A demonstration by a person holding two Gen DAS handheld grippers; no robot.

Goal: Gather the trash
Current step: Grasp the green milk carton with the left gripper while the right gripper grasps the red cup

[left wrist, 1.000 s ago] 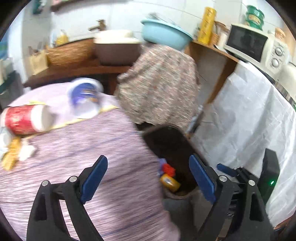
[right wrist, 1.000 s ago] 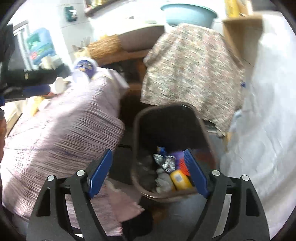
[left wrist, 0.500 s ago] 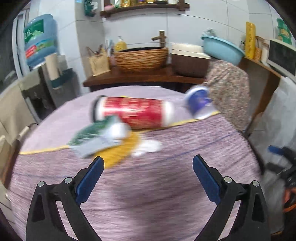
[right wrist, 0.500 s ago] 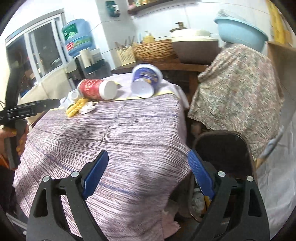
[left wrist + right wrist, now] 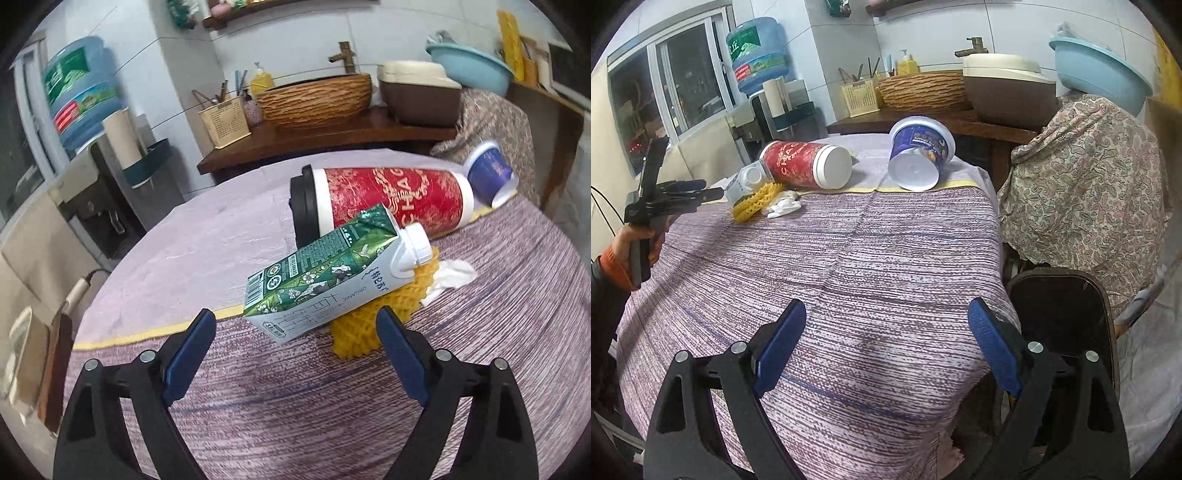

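Observation:
A green and white milk carton [image 5: 332, 280] lies tilted on a yellow foam net [image 5: 373, 321], with a crumpled white tissue [image 5: 448, 275] beside it. Behind lie a red cup [image 5: 384, 197] with a black lid and a blue tub [image 5: 489, 171], both on their sides. My left gripper [image 5: 295, 354] is open and empty, just short of the carton. My right gripper [image 5: 886, 350] is open and empty over the table's near part. In the right wrist view the carton [image 5: 748, 182], net [image 5: 753, 203], red cup [image 5: 803, 162] and tub [image 5: 919, 155] lie far off; the dark trash bin [image 5: 1067, 317] stands at the right.
The table [image 5: 868, 258] has a striped purple cloth. A wooden counter [image 5: 325, 138] behind it holds a wicker basket and a brown basin. A cloth-covered object [image 5: 1086, 177] stands right of the table. A water dispenser [image 5: 81, 110] stands at the left.
My left gripper swung from the bin back over the table and closed in on the carton. My right gripper rose from above the bin and now faces the table.

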